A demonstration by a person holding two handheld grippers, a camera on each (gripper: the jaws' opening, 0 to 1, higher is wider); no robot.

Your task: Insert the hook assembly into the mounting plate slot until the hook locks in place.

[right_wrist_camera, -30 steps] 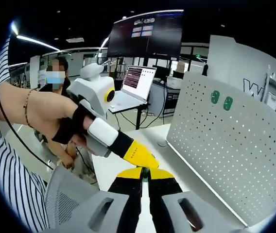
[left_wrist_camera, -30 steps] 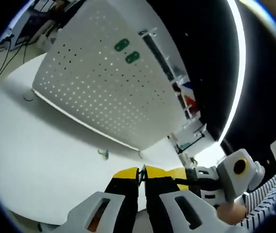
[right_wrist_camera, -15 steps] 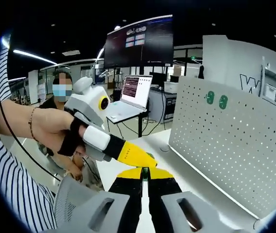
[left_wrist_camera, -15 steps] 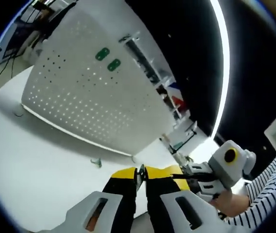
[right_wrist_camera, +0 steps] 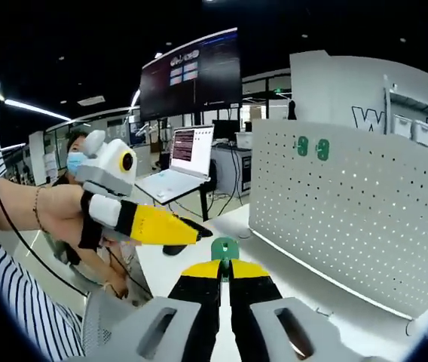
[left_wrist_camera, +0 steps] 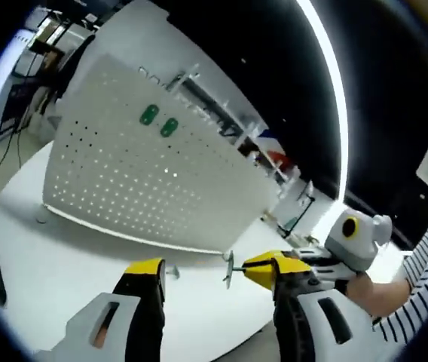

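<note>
Yellow-tipped jaws of my left gripper point(left_wrist_camera: 214, 273) spread wide, my right gripper point(right_wrist_camera: 225, 269) pinched tight on the green-headed hook assembly point(right_wrist_camera: 224, 248) above the white table point(left_wrist_camera: 56, 256), white pegboard mounting plate point(right_wrist_camera: 350, 211) standing beyond, two green hooks point(right_wrist_camera: 312, 147) near its top.

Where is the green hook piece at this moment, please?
In the right gripper view, the green hook piece sits pinched at the tips of the right gripper, low centre, left of the white pegboard and beside the left gripper.
</note>
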